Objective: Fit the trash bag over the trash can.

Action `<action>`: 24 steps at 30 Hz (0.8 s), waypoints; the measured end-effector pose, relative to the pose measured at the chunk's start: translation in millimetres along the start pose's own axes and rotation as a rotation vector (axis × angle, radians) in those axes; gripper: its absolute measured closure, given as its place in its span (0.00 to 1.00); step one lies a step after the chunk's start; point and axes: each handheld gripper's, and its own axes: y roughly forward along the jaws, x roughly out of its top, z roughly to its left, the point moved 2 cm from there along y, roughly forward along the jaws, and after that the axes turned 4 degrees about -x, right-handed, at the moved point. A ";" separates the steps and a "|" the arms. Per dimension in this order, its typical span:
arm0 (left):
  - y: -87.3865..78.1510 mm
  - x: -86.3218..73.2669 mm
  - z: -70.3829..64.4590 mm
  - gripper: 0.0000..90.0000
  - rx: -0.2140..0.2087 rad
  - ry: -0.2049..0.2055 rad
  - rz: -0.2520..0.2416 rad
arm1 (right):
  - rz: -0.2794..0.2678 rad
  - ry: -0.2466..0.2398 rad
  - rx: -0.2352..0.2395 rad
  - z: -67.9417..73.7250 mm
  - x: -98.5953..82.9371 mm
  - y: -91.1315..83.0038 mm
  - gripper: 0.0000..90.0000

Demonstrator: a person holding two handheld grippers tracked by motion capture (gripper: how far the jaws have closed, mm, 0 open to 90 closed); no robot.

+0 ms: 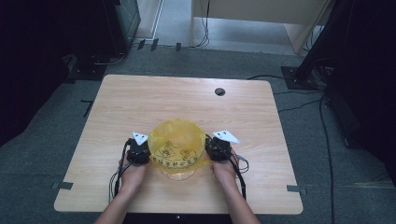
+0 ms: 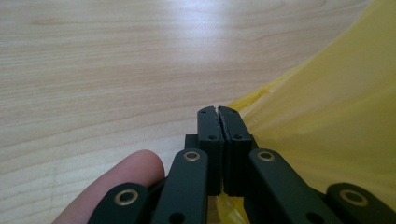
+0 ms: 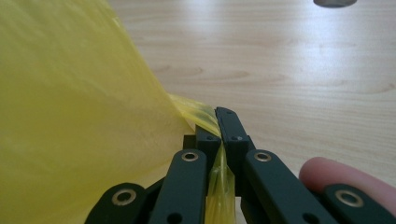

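Bag: yellow plastic bag with dark print on its near face, lower centre of the high view, standing open on the table near the front edge, between the two grippers.
Left gripper: at the bag's left edge in the high view; in the left gripper view its jaws are pressed together, with yellow film at the right of the frame and a strip of it pinched low between the jaws.
Right gripper: at the bag's right edge; in the right gripper view the jaws are clamped on a fold of the bag, which fills the left of that frame.
Hands: left hand and right hand come in from the bottom of the high view, one behind each gripper.
Hole: dark round hole upper right of the table, well apart from the bag.
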 end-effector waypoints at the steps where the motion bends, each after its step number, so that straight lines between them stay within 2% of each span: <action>1: -0.5 -0.4 0.1 0.98 0.002 0.000 0.000 | 0.004 0.000 -0.001 -0.5 -2.2 1.1 0.99; 10: -5.4 -4.1 9.1 0.98 -0.019 -0.022 -0.001 | 0.056 0.017 0.005 -9.6 -16.8 6.7 0.98; 12: -5.0 -4.3 7.6 0.98 -0.006 -0.013 -0.008 | 0.069 0.015 0.000 -11.4 -20.1 8.6 0.99; 17: -5.2 -5.8 4.2 0.98 0.027 0.027 -0.012 | 0.114 0.019 -0.008 -12.4 -22.0 11.9 0.99; 18: -5.5 -6.4 3.9 0.98 0.034 0.038 -0.012 | 0.128 0.003 -0.014 -12.5 -22.5 12.8 0.99; 20: -6.0 -8.8 1.6 0.98 0.059 0.081 -0.023 | 0.133 -0.026 -0.023 -11.5 -22.6 12.7 0.99; 24: -6.1 -12.0 -5.3 0.98 0.107 0.151 -0.030 | 0.137 -0.049 -0.018 -11.6 -23.1 11.7 1.00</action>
